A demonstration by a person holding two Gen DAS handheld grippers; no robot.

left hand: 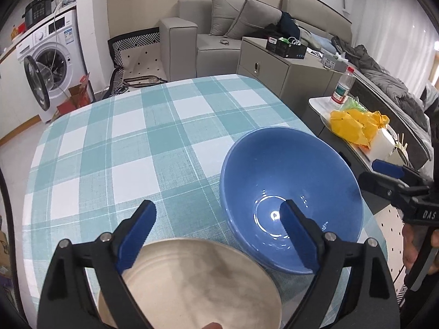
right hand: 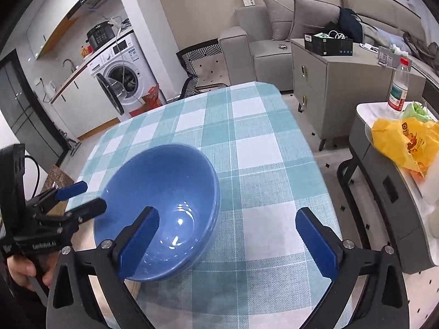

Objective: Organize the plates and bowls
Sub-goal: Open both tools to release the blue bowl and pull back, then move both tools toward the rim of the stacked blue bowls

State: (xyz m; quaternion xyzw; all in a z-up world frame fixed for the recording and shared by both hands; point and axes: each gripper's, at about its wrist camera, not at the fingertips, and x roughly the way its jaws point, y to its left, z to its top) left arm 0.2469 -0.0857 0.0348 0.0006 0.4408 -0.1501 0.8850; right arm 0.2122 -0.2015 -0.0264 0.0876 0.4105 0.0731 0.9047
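Bowls and plate sit on a table (left hand: 123, 126) covered by a teal-and-white checked cloth.

Blue bowl (left hand: 288, 192): largest item, upright and empty, at about 4 o'clock on the tabletop in the left wrist view, close to the table's edge on that side. In the right wrist view it lies toward 8 o'clock; a second rim line along its lower wall may be another bowl nested beneath, cannot tell.

Beige plate (left hand: 197, 282): at 6 o'clock in the left wrist view, just beside the bowl; contact cannot be judged.

Left gripper (left hand: 219, 213): released, jaws spread wide above the plate's far rim, one blue pad over the bowl's interior; nothing pinched.

Right gripper (right hand: 227, 219): released, jaws wide; left pad over the bowl, right pad over bare cloth, neither pressing.
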